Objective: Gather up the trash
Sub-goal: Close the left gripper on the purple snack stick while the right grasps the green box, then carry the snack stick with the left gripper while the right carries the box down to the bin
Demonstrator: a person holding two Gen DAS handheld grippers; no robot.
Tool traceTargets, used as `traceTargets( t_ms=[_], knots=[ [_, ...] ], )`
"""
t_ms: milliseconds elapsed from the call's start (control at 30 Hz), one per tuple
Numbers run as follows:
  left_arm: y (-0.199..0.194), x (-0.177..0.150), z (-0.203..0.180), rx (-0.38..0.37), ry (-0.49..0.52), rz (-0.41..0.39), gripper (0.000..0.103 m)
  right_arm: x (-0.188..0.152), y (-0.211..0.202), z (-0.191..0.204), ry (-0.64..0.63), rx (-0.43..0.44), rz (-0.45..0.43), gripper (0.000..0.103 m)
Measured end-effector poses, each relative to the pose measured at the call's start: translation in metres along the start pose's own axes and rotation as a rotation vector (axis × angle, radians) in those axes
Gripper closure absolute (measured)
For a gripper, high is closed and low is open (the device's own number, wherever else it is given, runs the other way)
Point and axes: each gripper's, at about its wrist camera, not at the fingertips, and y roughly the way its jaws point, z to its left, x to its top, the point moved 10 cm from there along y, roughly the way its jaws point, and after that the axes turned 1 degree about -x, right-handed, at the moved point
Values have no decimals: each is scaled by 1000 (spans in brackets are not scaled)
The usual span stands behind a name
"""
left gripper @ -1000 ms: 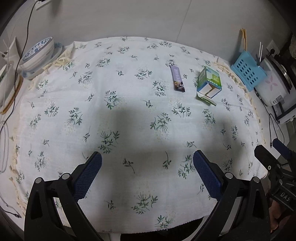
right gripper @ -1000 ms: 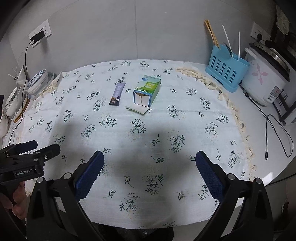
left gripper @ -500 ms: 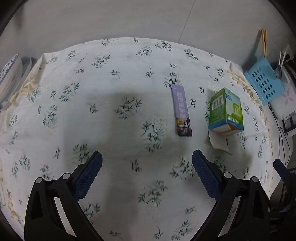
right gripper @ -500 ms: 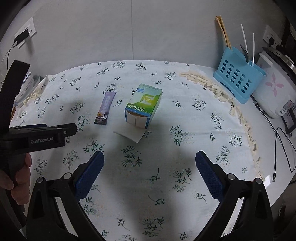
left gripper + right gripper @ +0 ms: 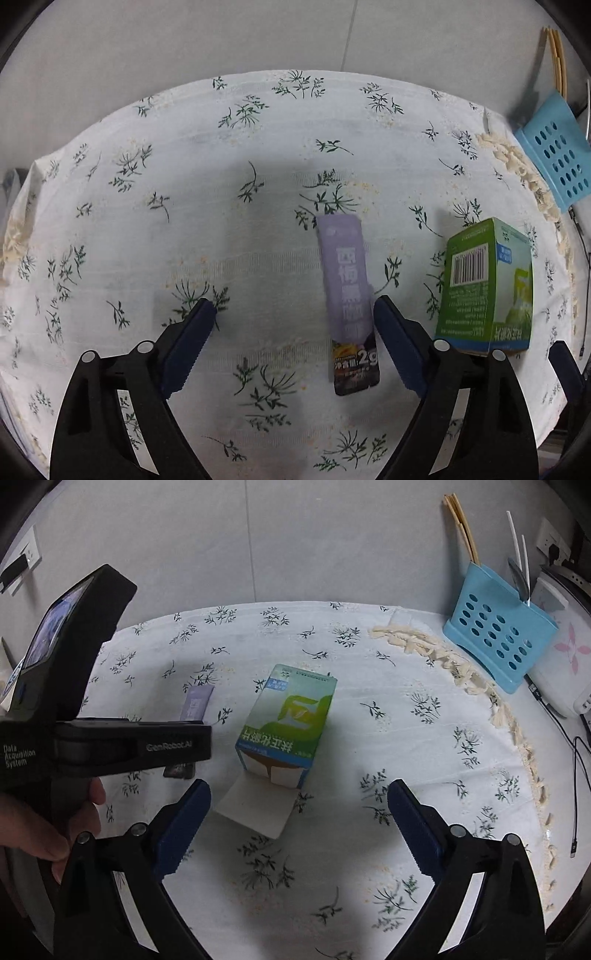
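Left gripper [image 5: 293,315] hangs spread over the floral tablecloth [image 5: 184,206], pointing steeply down, nothing pinched; its jaws have just been closing a little, and the purple sachet [image 5: 347,291] lies flat between them, right up against the right-side pad, not clearly pressed. Sachet is lengthwise along the fingers, so a narrow-side pinch looks intended. Green carton [image 5: 487,288] stands just right of the sachet, apart from it. Blue utensil caddy [image 5: 557,151] sits well beyond the carton at the cloth's edge, chopsticks poking out the top; rest of its contents hidden in this view.

Right wrist view: right gripper [image 5: 299,801] also spread wide, empty, aimed down at the green carton [image 5: 291,723]. Carton lies on its side beyond the fingertips, opened end facing the gripper, white flap [image 5: 255,808] folded out onto the cloth between the pads; inside is dark, contents not visible. Left of the carton, the sachet [image 5: 197,703] is mostly hidden behind the left gripper's black body, held by a hand [image 5: 44,823]. Caddy [image 5: 495,642] is far right of the carton, holding chopsticks, white utensils, a spoon. White rice cooker [image 5: 561,657] just beyond it, lid up; can't tell what's inside. No bin in view.
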Motion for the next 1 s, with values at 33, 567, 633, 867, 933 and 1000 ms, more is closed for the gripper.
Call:
traceTargets(
  t_ms=[33, 567, 633, 867, 933, 1000],
  knots=[
    [0, 1, 0, 10, 3, 0, 23, 2, 3, 2, 4, 0, -2, 11],
    [-12, 9, 13, -9, -51, -22, 89, 15, 33, 1, 88, 30, 16, 55],
    [-15, 9, 15, -26, -47, -34, 90, 16, 33, 0, 90, 34, 13, 55],
    [-33, -6, 40, -71, -41, -50, 91, 15, 22, -1, 72, 48, 3, 56],
    [-38, -10, 44, -72, -39, -51, 91, 14, 19, 0, 68, 50, 4, 56],
    [-45, -13, 46, -67, -35, -60, 91, 14, 14, 1, 61, 51, 0, 56]
  ],
)
